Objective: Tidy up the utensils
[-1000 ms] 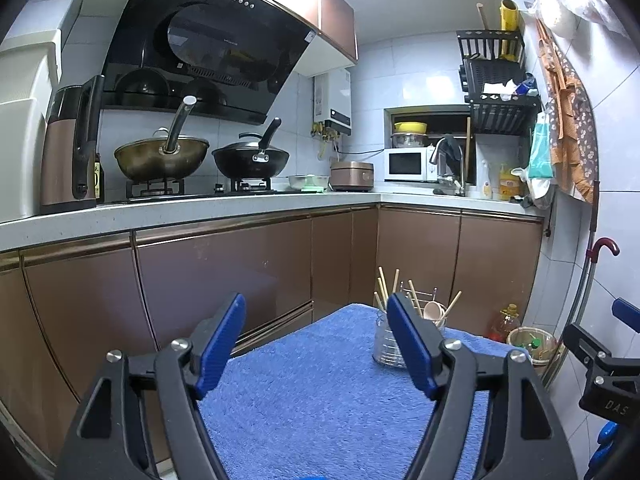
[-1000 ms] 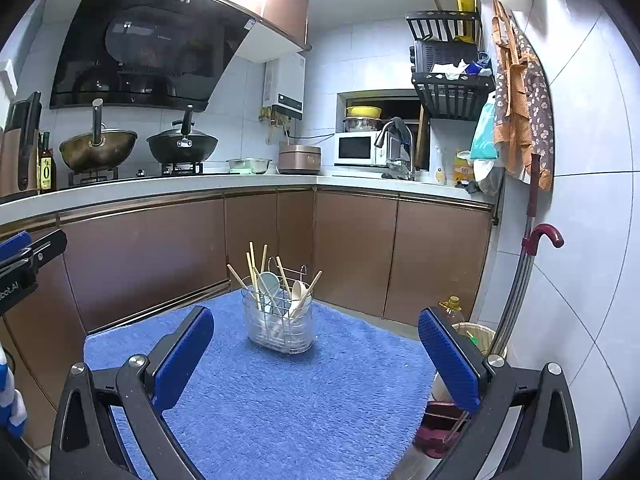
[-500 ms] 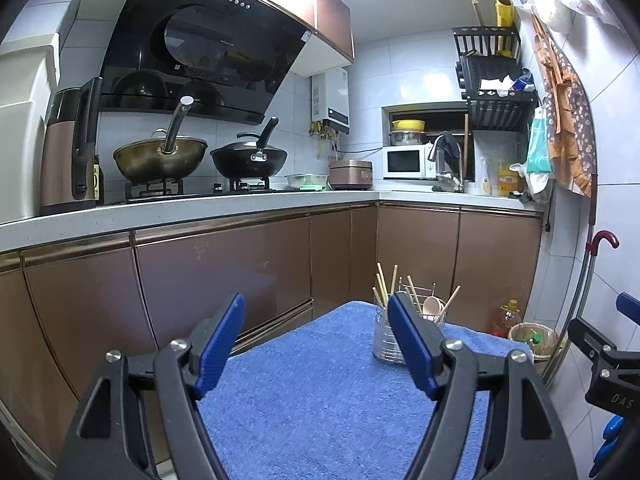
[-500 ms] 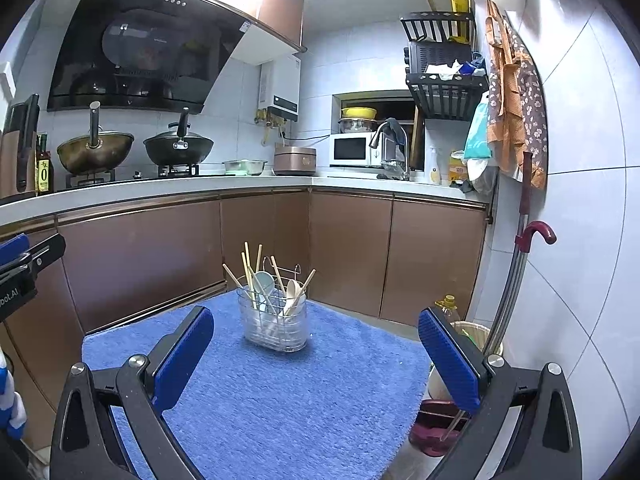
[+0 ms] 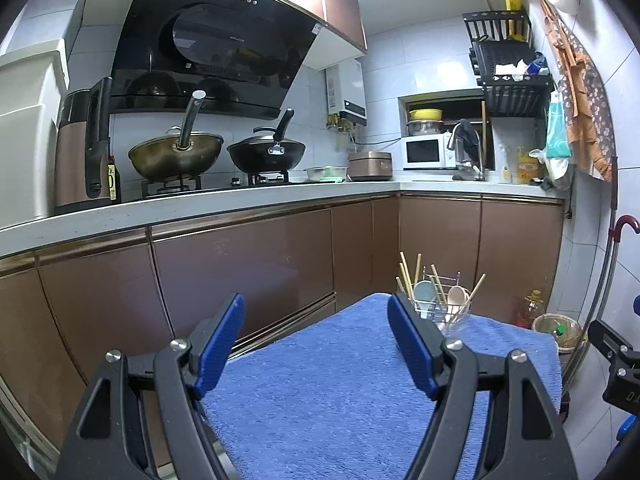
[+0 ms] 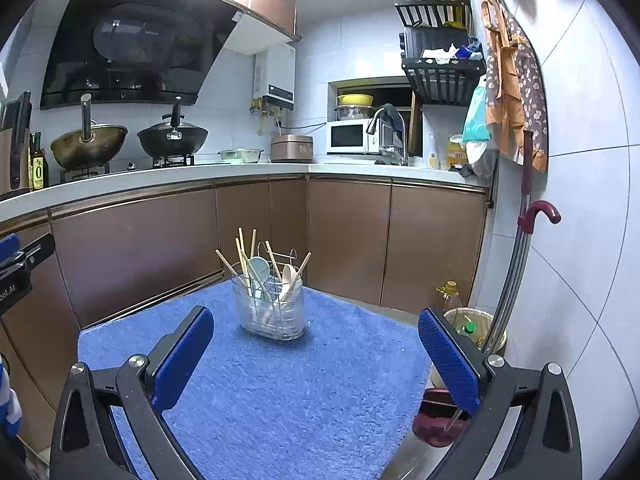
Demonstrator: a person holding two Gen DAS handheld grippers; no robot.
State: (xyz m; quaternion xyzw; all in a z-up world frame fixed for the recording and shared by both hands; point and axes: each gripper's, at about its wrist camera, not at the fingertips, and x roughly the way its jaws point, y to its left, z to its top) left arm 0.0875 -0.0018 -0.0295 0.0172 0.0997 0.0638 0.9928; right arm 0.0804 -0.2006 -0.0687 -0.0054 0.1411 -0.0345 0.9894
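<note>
Small kitchen w/ brown cabinets (image 6: pixel 348 240) and a blue towel (image 6: pixel 280 380) spread over the work surface. Clear utensil holder (image 6: pixel 274 312) stands upright near the towel's far edge, w/ chopsticks (image 6: pixel 244 254) and pale spoons (image 6: pixel 290 278) sticking up out of it. Left gripper (image 5: pixel 316 320) has jaws spread wide, nothing btwn them; holder sits just past its right finger. Right gripper (image 6: pixel 316 334) also wide open & empty, holder well ahead btwn its fingers

2 wrist views, level, share utensil holder (image 6: pixel 273 307).
</note>
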